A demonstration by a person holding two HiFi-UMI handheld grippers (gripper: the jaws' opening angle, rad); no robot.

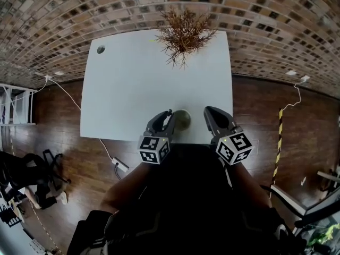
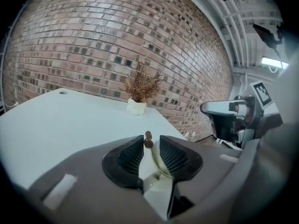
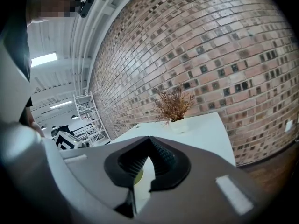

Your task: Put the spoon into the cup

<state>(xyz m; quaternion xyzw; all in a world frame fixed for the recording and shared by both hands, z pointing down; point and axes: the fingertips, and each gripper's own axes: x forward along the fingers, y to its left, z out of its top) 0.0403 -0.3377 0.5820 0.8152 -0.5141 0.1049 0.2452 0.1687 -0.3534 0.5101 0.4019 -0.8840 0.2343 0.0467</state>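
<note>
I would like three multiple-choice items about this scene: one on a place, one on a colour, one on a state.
1. Where on the table does the cup stand? A near edge B far edge C middle
2. What colour is the table? A black B white C red
3. How do the jaws of the left gripper stand? A apart B pressed together C out of view
1A: the head view shows it by the near edge. 2B: its top is white. 3A: a gap shows beside the spoon.

No legible text, brand, number or sign — marker squares (image 1: 154, 149) carry patterns only.
</note>
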